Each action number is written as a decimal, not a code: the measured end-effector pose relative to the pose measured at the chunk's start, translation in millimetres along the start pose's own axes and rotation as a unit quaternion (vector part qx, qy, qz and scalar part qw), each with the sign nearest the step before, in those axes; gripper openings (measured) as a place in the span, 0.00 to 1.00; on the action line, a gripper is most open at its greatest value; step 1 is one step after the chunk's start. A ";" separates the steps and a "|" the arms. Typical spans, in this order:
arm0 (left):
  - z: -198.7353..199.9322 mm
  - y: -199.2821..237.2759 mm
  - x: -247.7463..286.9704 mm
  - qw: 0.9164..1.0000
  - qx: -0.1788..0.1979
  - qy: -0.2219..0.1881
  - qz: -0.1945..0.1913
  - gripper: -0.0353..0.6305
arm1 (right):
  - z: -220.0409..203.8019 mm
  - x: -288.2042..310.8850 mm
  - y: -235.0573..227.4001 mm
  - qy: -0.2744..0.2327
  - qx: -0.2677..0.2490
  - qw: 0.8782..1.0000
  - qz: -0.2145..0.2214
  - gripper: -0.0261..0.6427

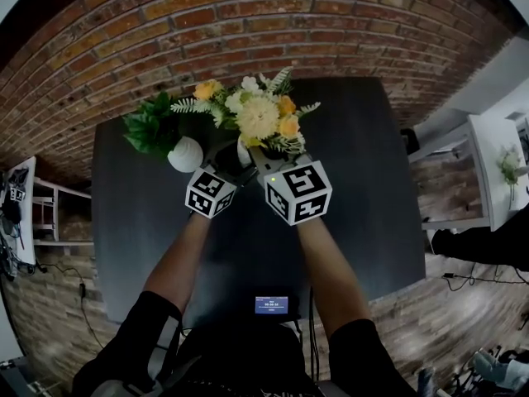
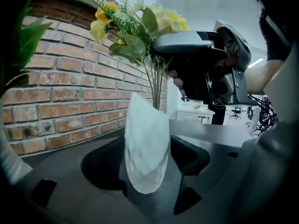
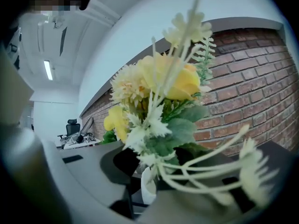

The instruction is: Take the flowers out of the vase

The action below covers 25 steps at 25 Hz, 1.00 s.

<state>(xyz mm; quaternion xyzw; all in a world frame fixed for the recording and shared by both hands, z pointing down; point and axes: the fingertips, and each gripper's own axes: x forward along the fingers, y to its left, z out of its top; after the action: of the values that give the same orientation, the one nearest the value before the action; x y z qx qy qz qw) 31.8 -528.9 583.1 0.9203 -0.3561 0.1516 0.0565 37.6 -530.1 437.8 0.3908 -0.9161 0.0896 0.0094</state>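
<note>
2 grippers are brought close together at the far side of a dark table (image 1: 140,222), in front of a brick wall (image 1: 248,23). At the left, a white round pot (image 1: 186,155) is seen on the table with a green leafy plant (image 1: 151,128) in it, just left of the grippers.

Next comes the left gripper (image 2: 146,160). Its jaws are set fairly wide, with 1 dark pad pressed on each side of the lower body of the white faceted vase (image 2: 145,146), so the vase is clamped between them. Whether the vase stands fully upright cannot be told.

The flowers (image 2: 140,27), yellow and cream blooms mixed with fern and green leaves, are found directly above the vase. Their thin green stems (image 2: 156,85) are gathered in 1 bundle and run down into the vase mouth, so the bouquet is not yet out.

The right gripper (image 2: 163,48) is reached in from the right, just above the vase mouth and below the blooms. Its jaws are drawn narrow and are closed on the bundle of stems. In the right gripper view the blooms and pale stalks are seen close up, filling the space between the jaws.

A small lit screen (image 1: 271,305) is seen at the table's near edge, between the 2 forearms. At the far right, off the table, a white shelf unit (image 1: 483,172) is visible.
</note>
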 end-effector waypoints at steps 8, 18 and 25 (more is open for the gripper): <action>3.0 -0.1 -7.4 1.000 -0.003 -0.003 -0.001 0.51 | 22.7 -6.1 2.1 -0.023 0.008 1.000 0.008 0.16; 17.4 -3.7 -29.5 1.000 0.012 -0.003 0.002 0.51 | 65.7 -16.6 14.8 -0.047 0.007 0.999 0.016 0.16; 38.1 -9.0 -55.1 1.000 0.020 -0.007 0.002 0.51 | 99.3 -33.9 29.3 -0.068 0.013 0.998 0.012 0.16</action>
<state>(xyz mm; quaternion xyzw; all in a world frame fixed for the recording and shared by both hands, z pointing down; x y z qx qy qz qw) 8.4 -495.2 529.4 0.9214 -0.3556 0.1526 0.0348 45.3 -503.0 332.6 0.3855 -0.9178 0.0746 -0.0588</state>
